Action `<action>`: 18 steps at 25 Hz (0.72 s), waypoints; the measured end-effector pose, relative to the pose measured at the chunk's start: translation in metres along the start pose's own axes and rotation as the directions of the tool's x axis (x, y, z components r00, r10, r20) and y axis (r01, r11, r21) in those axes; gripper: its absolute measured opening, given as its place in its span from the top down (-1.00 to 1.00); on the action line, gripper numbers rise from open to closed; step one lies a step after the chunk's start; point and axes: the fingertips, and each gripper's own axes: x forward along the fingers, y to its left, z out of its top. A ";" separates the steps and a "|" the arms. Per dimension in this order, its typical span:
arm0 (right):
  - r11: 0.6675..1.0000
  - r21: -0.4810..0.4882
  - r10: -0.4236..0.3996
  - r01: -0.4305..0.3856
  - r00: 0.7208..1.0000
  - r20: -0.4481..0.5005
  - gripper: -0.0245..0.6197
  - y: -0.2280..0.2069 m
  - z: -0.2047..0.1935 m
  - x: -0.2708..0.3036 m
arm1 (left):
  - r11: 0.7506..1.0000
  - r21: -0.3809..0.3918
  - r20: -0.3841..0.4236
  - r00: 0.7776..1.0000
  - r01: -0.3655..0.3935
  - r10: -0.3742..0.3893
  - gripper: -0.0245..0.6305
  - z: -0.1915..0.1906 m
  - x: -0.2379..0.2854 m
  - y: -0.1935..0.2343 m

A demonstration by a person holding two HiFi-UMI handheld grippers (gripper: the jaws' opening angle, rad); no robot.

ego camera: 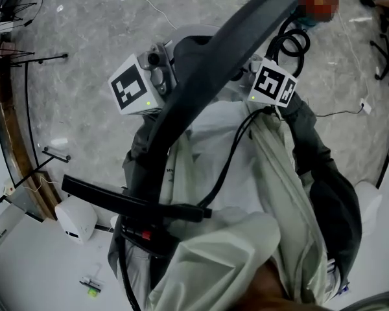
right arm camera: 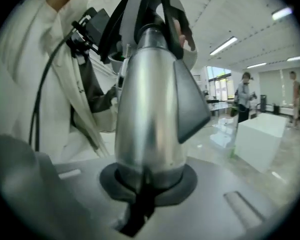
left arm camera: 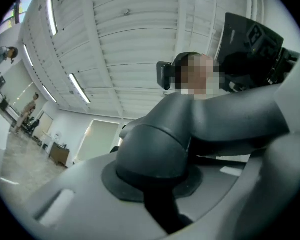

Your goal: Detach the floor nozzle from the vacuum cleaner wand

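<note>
Nozzle [ego camera: 117,198] looks joined to the wand [right arm camera: 150,109]. Left hand-held gripper [left arm camera: 152,184] clamps the neck [left arm camera: 155,149], right hand-held gripper [right arm camera: 147,181] the wand; smooth metal may slip if twisted.

Your left tool [left arm camera: 155,184] pointed upward, jaws nearly together and clamped on a dark grey rounded plastic neck [left arm camera: 152,149]. Your right tool [right arm camera: 147,184] tilted downward, jaws pinching a shiny silver metal tube [right arm camera: 150,109]. Both tools sat side by side, your right forearm [ego camera: 314,154] bent in its dark grey sleeve.
</note>
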 end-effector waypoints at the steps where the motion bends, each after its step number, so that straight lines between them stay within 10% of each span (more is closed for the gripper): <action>1: 0.998 0.008 0.057 -0.057 0.998 0.009 0.80 0.007 0.001 -0.003 | 0.999 -0.007 0.002 0.999 0.038 -0.038 0.70 -0.002 0.002 -0.005; 6: 0.994 0.065 0.086 -0.086 0.996 0.003 0.80 0.010 0.000 0.001 | 0.998 -0.044 0.015 0.999 0.048 -0.047 0.70 0.001 -0.001 0.002; 9: 0.988 0.083 -0.127 0.128 0.992 -0.022 0.80 -0.017 0.001 0.003 | 0.984 -0.034 -0.027 0.984 -0.176 0.175 0.70 0.001 0.000 0.032; 12: 0.921 0.085 -0.377 0.379 0.925 -0.033 0.80 -0.040 0.002 0.000 | 0.962 -0.017 -0.066 0.960 -0.274 0.272 0.70 0.000 0.002 0.045; 15: 0.906 0.055 -0.420 0.420 0.907 -0.010 0.80 -0.040 0.005 0.001 | 0.985 -0.010 -0.060 0.984 -0.170 0.169 0.70 0.003 0.003 0.030; 18: 0.983 0.003 -0.183 0.183 0.983 0.007 0.80 -0.016 0.005 0.006 | 1.000 -0.003 -0.022 0.999 0.024 -0.024 0.70 0.007 0.000 0.003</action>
